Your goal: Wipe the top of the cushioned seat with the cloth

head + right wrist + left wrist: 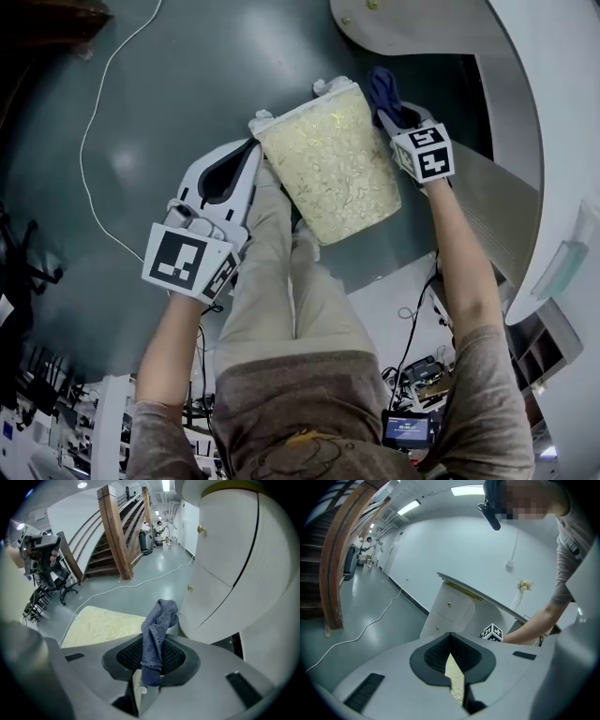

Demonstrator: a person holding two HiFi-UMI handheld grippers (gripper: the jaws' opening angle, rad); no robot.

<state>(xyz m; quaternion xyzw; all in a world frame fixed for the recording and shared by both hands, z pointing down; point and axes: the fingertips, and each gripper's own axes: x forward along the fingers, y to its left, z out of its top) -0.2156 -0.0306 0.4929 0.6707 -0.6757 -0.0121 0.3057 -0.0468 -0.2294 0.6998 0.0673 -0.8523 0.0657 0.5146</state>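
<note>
Between my two grippers stands one cushioned seat [333,169]. My left gripper [255,150] lies just beside its left edge with the jaws pressed together; its own view shows a sliver of cream cushion past them. My right gripper [386,111] clamps the single blue cloth [382,86] at the seat's far right corner. Only that gripper's view shows the wooden staircase [115,536].

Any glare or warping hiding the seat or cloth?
Head view: glare on the floor lies left of the cushioned seat, which is sharp. Right gripper view: fisheye bends the cabinet; the cloth is crisp. Left gripper view: dark corners, seat only a sliver.
</note>
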